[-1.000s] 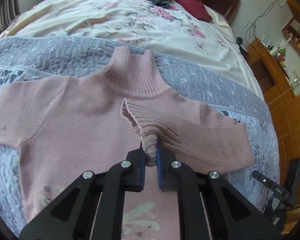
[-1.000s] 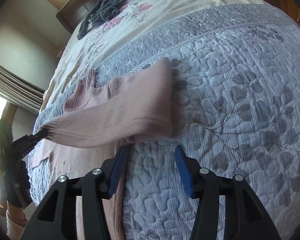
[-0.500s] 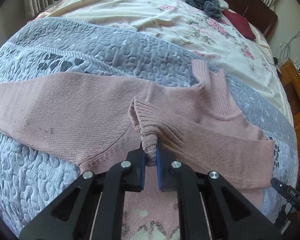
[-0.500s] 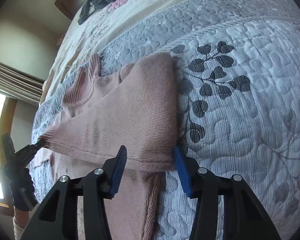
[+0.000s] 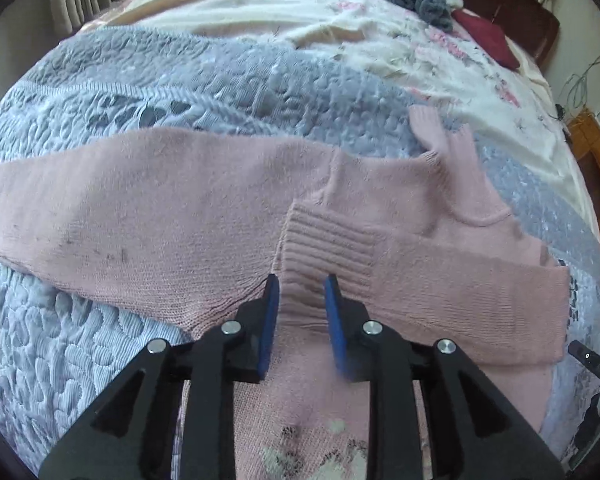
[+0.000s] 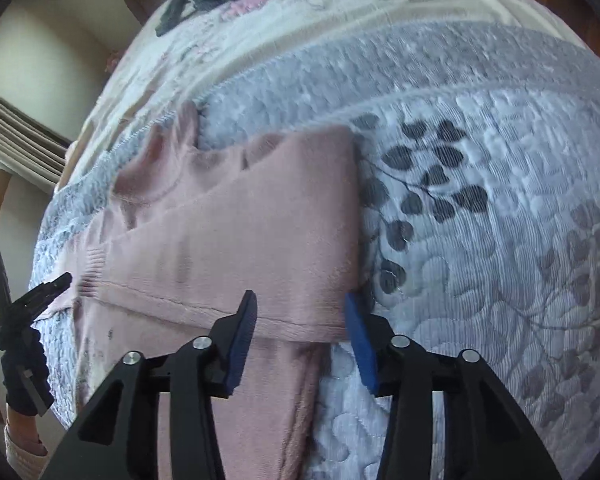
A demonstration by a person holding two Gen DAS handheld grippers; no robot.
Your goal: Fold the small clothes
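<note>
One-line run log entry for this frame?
left gripper: open over cuff | right gripper: open | sweater: one sleeve folded | quilt

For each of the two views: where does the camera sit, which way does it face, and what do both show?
Left wrist: on the left gripper, facing the headboard over the pink sweater; its black fingers show.
Right wrist: on the right gripper, facing across the folded sleeve; the left gripper shows.
Shared: sweater, grey quilt.

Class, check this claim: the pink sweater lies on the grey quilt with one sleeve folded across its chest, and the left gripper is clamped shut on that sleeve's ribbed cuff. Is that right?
Not quite. The left gripper is open: the left wrist view shows its jaws apart, with the ribbed cuff lying flat. The rest holds: the pink sweater lies on the grey quilt, one sleeve folded across.
</note>
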